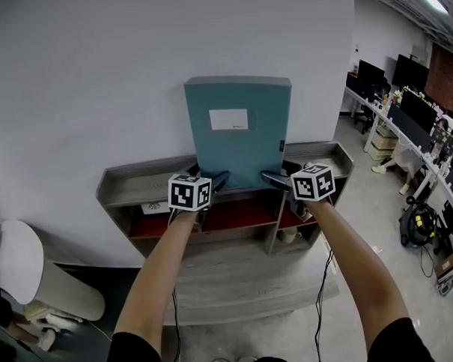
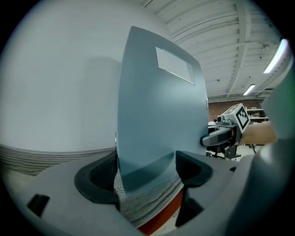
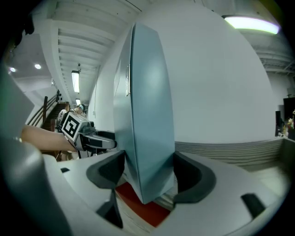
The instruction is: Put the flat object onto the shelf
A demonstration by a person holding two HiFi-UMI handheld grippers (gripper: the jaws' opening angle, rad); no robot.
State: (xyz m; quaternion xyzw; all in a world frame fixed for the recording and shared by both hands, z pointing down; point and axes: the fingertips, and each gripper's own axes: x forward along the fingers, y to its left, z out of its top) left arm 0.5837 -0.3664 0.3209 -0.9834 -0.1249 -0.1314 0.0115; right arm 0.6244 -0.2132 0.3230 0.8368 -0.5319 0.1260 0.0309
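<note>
Ok so the folder (image 1: 236, 132) is standing upright on the top of the shelf (image 1: 136, 186). Its label faces out and its back is close to the wall (image 1: 96, 73).

The left gripper (image 2: 146, 168) has its jaws closed on the bottom left corner, and the right gripper (image 3: 148, 170) has the bottom right corner clamped across the folder's thickness. On the right, both pads look like they're touching the sides, but the fisheye makes it hard to say how hard they're squeezing.

Holding it low at both corners makes sense to me. A tall thin thing like that wants to tip or twist, and two low grips keep it square while the bottom edge sits on the wood. Both gripper views show wood grain right under that edge, so I'd say it's pretty much placed. Letting go is the risky part, since it could topple forward off the ledge.
</note>
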